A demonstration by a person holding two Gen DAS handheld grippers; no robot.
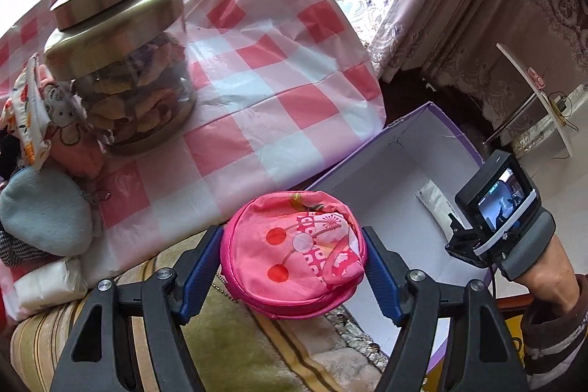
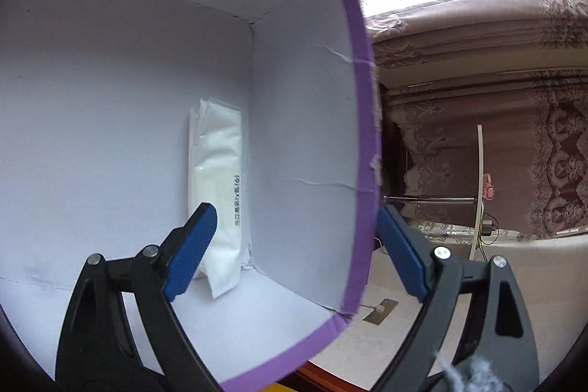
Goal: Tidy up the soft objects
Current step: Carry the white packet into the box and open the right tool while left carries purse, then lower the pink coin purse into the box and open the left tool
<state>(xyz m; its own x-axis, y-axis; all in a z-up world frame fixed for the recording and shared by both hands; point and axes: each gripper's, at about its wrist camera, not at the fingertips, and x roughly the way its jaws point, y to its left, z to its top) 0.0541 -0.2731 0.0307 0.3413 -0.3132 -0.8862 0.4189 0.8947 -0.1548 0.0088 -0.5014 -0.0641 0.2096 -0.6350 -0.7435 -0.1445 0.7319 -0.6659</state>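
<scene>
The left gripper (image 1: 292, 276) is clamped on a round pink pouch (image 1: 294, 254) printed with cherries, one blue pad on each side of its rim. That side-on hold keeps the soft case flat and level, which suits carrying it across to the purple-edged cardboard box (image 1: 400, 120) lying toward two o'clock of the pouch. Just beyond that, at three o'clock, the person's right hand (image 1: 547, 278) shows with the camera block strapped above it, reaching down into the box.

The right gripper (image 2: 294, 237) stands wide and grips nothing: its left pad (image 2: 191, 245) hangs in front of a white packet of tissues (image 2: 217, 193), while the other pad sits outside the box wall at three o'clock, so the open jaws straddle the purple rim (image 2: 362, 135). The packet lies along the inner wall, tucked into the corner, probably to leave the floor free for more items.

On the checked tablecloth (image 1: 272, 61), at ten o'clock of the pouch, stands a lidded glass jar (image 1: 125, 61); its contents look like crumpled fabric, but I cannot tell for sure. At nine o'clock a heap waits: a grey-blue plush purse (image 1: 44, 208), a printed cloth bag (image 1: 25, 109) and a white packet (image 1: 47, 278), all partly cut off by the frame edge. What the box rests on is hidden.
</scene>
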